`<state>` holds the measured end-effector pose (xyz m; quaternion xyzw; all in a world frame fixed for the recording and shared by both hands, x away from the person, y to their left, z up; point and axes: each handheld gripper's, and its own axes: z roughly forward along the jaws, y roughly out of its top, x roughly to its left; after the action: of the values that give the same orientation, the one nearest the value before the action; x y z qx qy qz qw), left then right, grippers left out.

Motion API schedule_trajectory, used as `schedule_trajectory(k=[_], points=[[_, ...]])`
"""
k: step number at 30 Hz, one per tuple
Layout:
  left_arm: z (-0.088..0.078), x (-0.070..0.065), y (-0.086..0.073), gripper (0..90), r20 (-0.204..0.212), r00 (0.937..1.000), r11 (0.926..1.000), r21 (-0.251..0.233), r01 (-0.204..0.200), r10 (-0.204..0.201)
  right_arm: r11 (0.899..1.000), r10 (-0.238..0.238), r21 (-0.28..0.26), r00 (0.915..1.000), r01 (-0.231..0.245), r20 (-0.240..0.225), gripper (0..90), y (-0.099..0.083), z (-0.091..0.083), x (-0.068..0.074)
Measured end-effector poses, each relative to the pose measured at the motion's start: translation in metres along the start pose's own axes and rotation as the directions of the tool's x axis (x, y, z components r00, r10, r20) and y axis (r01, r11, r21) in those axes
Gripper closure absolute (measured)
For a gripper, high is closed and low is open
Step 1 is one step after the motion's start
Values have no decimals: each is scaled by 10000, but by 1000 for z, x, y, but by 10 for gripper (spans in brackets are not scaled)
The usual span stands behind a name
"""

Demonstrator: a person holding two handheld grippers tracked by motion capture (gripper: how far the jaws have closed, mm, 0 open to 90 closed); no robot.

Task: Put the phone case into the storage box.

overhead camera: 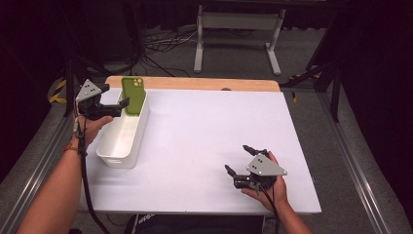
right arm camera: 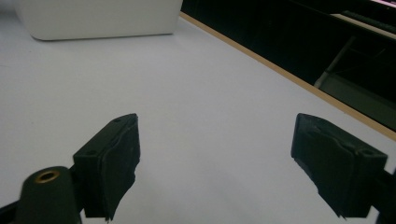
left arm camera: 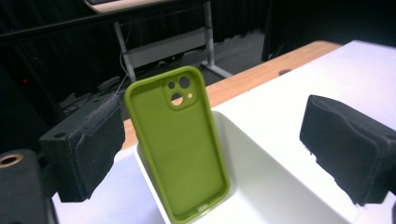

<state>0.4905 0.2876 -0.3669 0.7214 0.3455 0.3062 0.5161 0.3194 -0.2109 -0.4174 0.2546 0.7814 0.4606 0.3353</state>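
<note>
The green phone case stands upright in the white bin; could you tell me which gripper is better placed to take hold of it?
Left. The left gripper is open right at the phone case in the bin; the right gripper rests open far across the table.

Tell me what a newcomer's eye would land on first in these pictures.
First, the bright green soft phone case, standing on end and leaning against the far end wall of the long white plastic bin at the table's left side. Next, the left gripper beside it, jaws open on either side of the case without touching it. The right gripper rests open on the white tabletop at front right.
</note>
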Motion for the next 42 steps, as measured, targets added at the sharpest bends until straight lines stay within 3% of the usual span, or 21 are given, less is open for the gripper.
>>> schedule_trajectory(k=[5, 18, 24, 28, 30, 42], points=[[-7, -12, 2, 66, 306, 9991, 9993, -228, -291, 298, 9998, 105, -174, 9999, -104, 61, 166, 2, -3, -4], [-21, -29, 3, 43, 937, 9945, 9968, -691, -404, 468, 9991, 216, -368, 9994, -206, 271, 160, 6, -5, -6], [-28, -33, 4, 41, 1114, 9929, 9951, -934, -323, 426, 9990, 192, -402, 9995, -183, 234, 158, 7, -6, -6], [-32, -40, 4, 42, 1246, 9903, 9950, -861, -510, 616, 9989, 196, -429, 9994, -184, 268, 158, 7, -7, -7], [-34, -45, 5, 41, 1141, 9893, 9926, -912, -806, 908, 9986, 221, -479, 9995, -209, 245, 156, 7, -8, -7], [-48, -63, 4, 50, 1414, 9826, 9840, -1480, -991, 1202, 9985, 61, -537, 10000, -58, 58, 155, 8, -7, -2]])
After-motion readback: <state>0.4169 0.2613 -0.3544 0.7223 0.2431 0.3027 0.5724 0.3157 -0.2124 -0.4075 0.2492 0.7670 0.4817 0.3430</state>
